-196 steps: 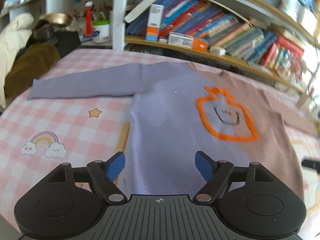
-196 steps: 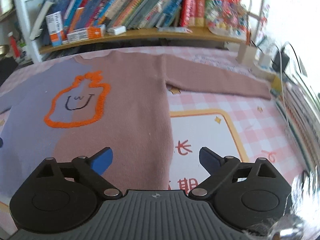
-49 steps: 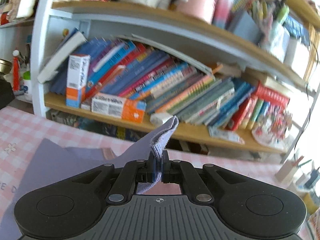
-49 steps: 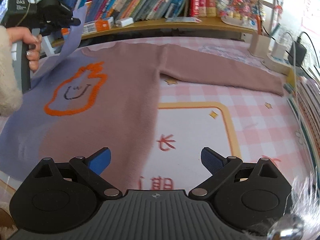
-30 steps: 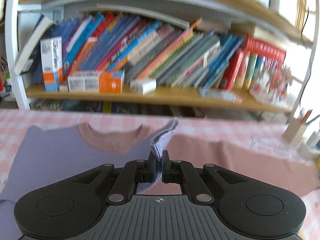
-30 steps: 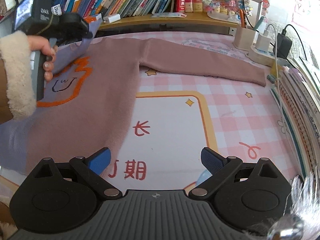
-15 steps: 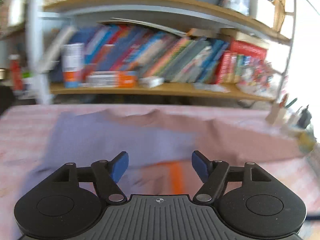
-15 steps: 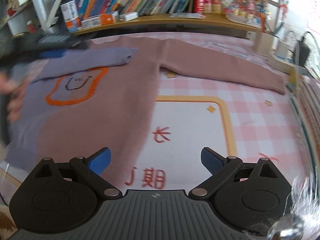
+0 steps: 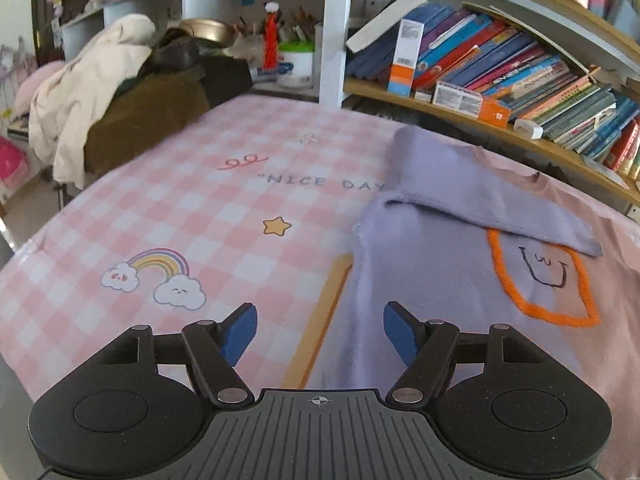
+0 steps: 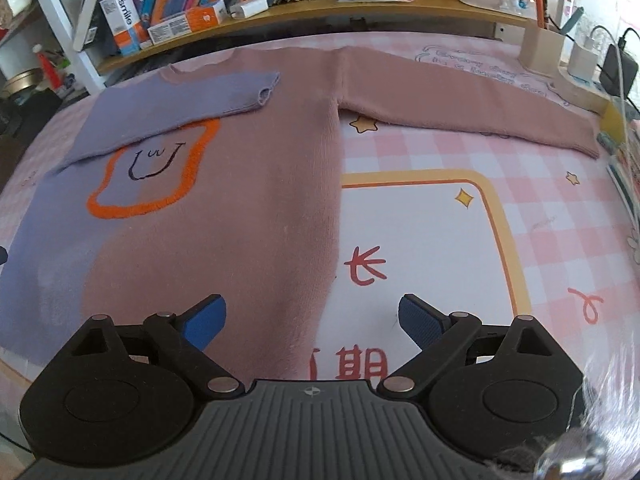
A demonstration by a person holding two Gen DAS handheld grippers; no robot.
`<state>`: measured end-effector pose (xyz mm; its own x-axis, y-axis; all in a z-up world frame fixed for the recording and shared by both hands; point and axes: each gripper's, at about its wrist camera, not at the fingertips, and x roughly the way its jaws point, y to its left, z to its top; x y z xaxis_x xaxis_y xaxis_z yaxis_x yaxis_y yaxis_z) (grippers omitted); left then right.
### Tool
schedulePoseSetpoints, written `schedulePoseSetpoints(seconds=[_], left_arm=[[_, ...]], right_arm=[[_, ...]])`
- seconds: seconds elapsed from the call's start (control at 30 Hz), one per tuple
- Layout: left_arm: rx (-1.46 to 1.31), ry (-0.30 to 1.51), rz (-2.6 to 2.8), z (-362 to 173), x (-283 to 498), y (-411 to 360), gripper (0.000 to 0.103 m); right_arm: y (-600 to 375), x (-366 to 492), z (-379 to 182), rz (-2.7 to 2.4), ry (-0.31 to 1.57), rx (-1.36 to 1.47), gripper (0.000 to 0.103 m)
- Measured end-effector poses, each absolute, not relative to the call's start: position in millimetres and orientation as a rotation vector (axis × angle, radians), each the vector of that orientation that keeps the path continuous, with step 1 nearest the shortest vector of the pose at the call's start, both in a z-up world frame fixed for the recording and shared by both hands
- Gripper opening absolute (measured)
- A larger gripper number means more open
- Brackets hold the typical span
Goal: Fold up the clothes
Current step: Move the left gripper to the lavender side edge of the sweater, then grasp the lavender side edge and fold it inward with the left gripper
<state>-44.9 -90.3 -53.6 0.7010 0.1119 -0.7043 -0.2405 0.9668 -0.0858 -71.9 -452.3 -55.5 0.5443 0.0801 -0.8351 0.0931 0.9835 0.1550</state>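
Observation:
A two-tone sweater [image 10: 248, 208], lilac on one half and dusty pink on the other, lies flat on the table with an orange outline and a small face on its chest. Its lilac sleeve [image 9: 480, 204] [image 10: 180, 112] is folded across the chest; the pink sleeve [image 10: 460, 96] stretches out to the right. My left gripper [image 9: 318, 334] hovers open over the sweater's lilac side edge, holding nothing. My right gripper [image 10: 312, 316] hangs above the pink lower edge; its jaws are closing a little, wide apart, and their pads touch nothing.
A pink checked tablecloth [image 9: 180, 208] with a rainbow, stars and lettering covers the table. Bookshelves [image 9: 500, 76] run along the far side. A pile of clothes [image 9: 104, 92] sits at the far left. A pen holder and chargers [image 10: 576, 56] stand at the right corner.
The left gripper let go of the lilac sleeve cuff, leaving it laid across the chest, and swung back left to the sweater's lilac side. The right gripper shifted only slightly.

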Motion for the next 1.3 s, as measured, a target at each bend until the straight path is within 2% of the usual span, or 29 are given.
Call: schedulePoseSetpoints(seconds=[0.1, 0.17, 0.3, 0.33, 0.37, 0.43, 0.53, 0.6, 0.67, 1.3], left_arm=[[-0.221, 0.782, 0.162, -60.0, -38.9, -79.2, 0.072], [-0.235, 0.798, 0.13, -63.7, -33.3, -75.9, 0.072], [-0.243, 0.836, 0.083, -70.6, -24.4, -73.7, 0.069], [-0.249, 0.845, 0.079, -72.0, -22.8, -73.0, 0.066], [-0.256, 0.853, 0.077, -73.3, -21.4, -72.1, 0.061], [-0.262, 0.865, 0.069, -75.7, -18.8, -71.1, 0.034], [-0.289, 0.881, -0.002, -78.4, -15.4, -68.5, 0.004], [-0.315, 0.88, -0.041, -78.0, -13.0, -63.9, 0.004], [-0.325, 0.867, -0.042, -76.4, -11.8, -56.9, 0.004], [-0.32, 0.851, 0.002, -71.2, 1.4, -19.3, 0.004]], right_arm=[[-445.6, -75.8, -56.5, -0.021, 1.012, 0.186, 0.08], [-443.1, -78.2, -56.9, -0.04, 1.018, 0.196, 0.069], [-439.6, -81.0, -57.6, -0.082, 1.023, 0.212, 0.061], [-438.5, -81.8, -57.3, -0.091, 1.022, 0.215, 0.058], [-437.4, -82.6, -57.0, -0.1, 1.021, 0.218, 0.052], [-435.1, -83.5, -56.5, -0.111, 1.019, 0.225, 0.042], [-431.5, -82.2, -56.0, -0.112, 1.015, 0.237, 0.026], [-428.7, -80.2, -56.0, -0.114, 1.012, 0.243, 0.017], [-426.6, -77.5, -56.3, -0.11, 1.01, 0.258, 0.014], [-393.7, -53.2, -56.6, -0.025, 1.009, 0.181, 0.013]])
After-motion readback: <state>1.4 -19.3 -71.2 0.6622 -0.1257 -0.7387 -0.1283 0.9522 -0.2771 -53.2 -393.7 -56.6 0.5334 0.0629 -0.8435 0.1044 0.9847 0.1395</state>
